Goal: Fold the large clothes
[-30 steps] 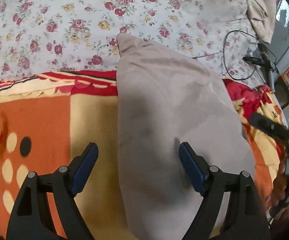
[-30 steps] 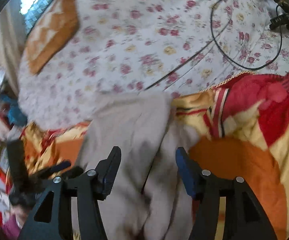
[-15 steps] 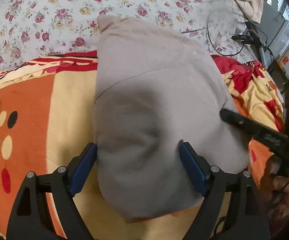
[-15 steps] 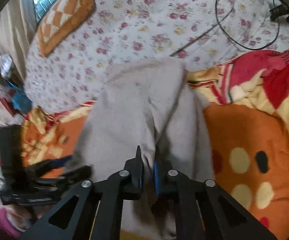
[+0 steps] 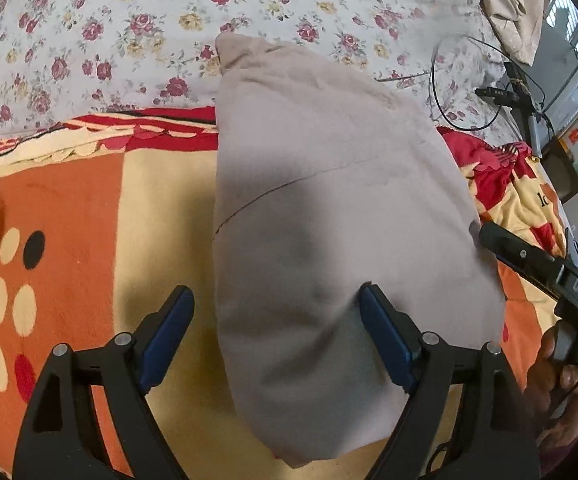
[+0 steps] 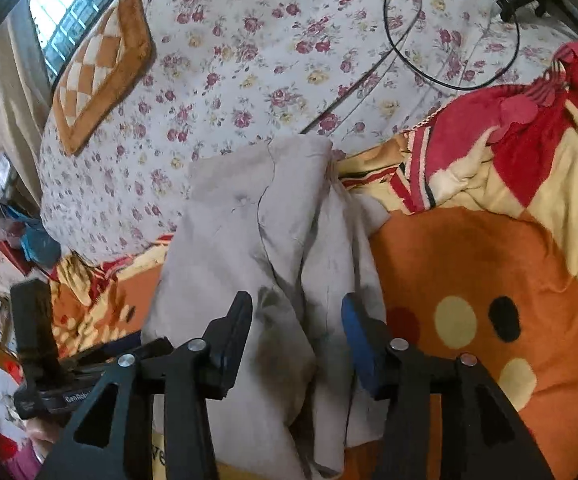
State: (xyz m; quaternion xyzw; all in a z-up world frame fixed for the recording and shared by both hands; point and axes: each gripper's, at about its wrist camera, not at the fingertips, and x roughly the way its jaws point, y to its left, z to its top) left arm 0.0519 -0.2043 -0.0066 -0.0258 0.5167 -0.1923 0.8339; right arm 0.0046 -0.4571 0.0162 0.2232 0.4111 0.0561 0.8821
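A folded beige-grey garment lies on an orange, yellow and red blanket. My left gripper is open; its right finger rests on the cloth and its left finger is over the blanket. In the right wrist view the same garment shows bunched folds between my fingers. My right gripper is open and straddles those folds, holding nothing. Its black body also shows in the left wrist view at the garment's right edge.
A floral bedsheet covers the far half of the bed. A black cable loop lies on it. A checkered orange cushion sits at the far left by a window. Clutter stands beside the bed.
My right gripper was shut on a fold of the garment half a second ago and has now opened. The garment has settled flatter on the blanket. The left gripper stays open.
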